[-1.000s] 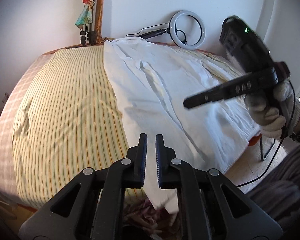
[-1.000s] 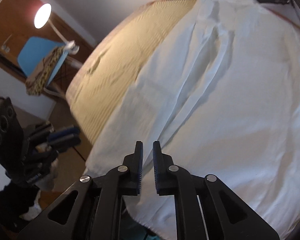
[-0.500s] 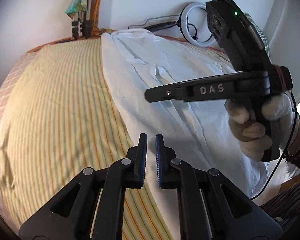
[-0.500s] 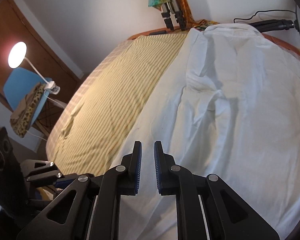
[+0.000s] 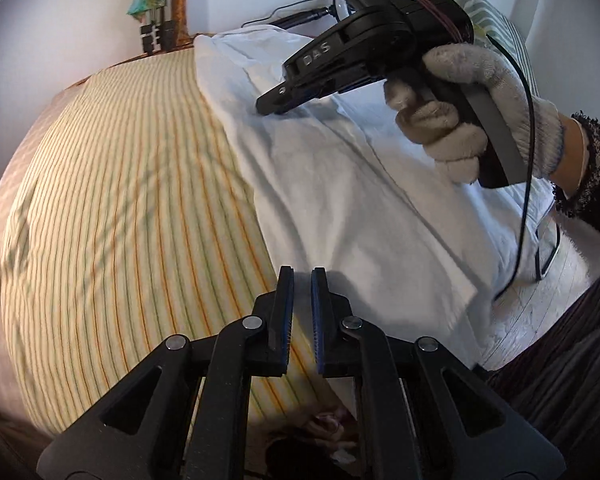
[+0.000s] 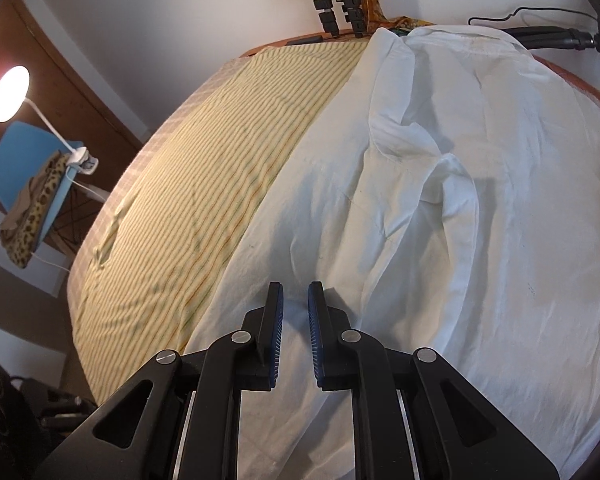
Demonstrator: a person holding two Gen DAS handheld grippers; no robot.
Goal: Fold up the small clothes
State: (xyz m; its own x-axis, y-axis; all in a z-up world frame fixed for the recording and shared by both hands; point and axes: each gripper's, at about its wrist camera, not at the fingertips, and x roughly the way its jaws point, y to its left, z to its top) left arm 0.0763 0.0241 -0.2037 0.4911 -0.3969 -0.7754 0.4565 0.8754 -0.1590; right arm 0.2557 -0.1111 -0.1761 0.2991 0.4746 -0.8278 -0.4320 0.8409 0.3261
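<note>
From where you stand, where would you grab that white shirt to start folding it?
Probably its long left edge, where the white shirt meets the striped sheet. That edge lies flat and free on the bed, so jaws could come in low from the sheet side and pinch it. The right gripper hovers close to it, jaws slightly apart and holding nothing.

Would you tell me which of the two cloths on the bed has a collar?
The white shirt; its collar lies at the far end, while the striped sheet is flat yellow bedding.
</note>
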